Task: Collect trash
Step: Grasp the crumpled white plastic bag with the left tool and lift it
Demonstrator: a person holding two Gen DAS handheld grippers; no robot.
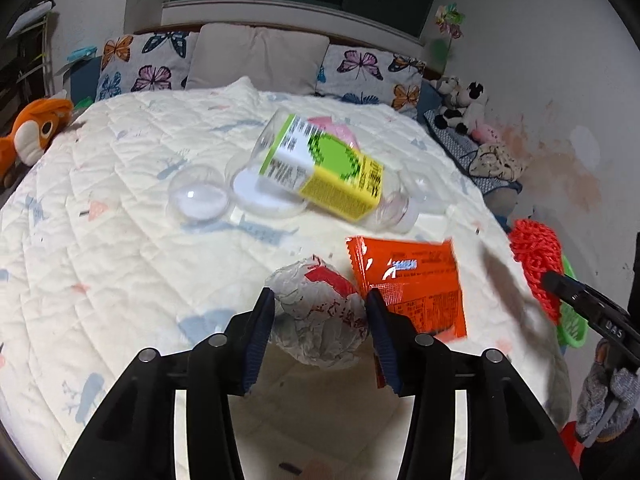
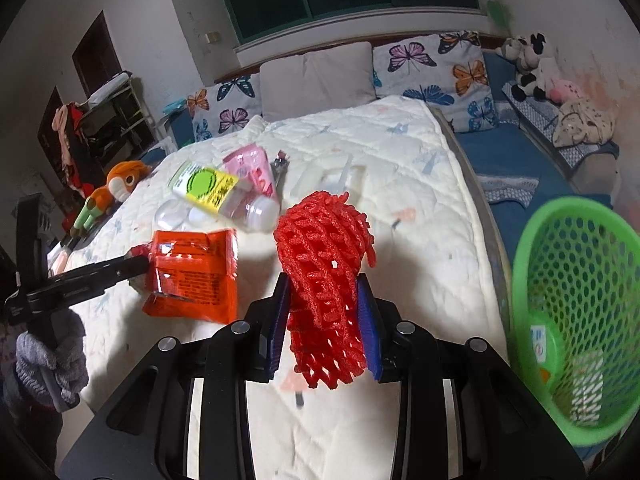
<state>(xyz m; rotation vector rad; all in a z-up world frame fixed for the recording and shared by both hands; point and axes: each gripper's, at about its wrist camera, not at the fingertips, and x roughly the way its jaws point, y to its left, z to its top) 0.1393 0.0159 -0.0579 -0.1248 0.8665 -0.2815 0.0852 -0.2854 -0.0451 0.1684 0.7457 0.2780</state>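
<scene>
Left tongs (image 1: 320, 312): two blue-padded fingers closed against one crumpled paper wrapper (image 1: 320, 320), white with red print, held just above the bed (image 1: 120, 240); right tongs (image 2: 322, 320): fingers closed on one red foam net sleeve (image 2: 324, 276), which stands upright between the pads and projects above them.

Items lying on the bed's quilt, counted: one orange snack packet (image 1: 412, 280), flat, just beside the wrapper on its right; one clear plastic bottle (image 1: 324, 168) with a green and yellow label, lying on its side; one pink packet (image 2: 252, 168) partly under the bottle; two clear round domed shells (image 1: 198, 200) touching the bottle's near side, possibly the halves of one capsule, blur prevents certainty.

One green perforated basket (image 2: 580, 280) sits off the right edge of the bed, tilted toward the camera; it holds at least two pieces, one with a green round lid and one pale, both blurred.

Three cushions (image 1: 260, 56) line the headboard: two butterfly-print, one plain.
</scene>
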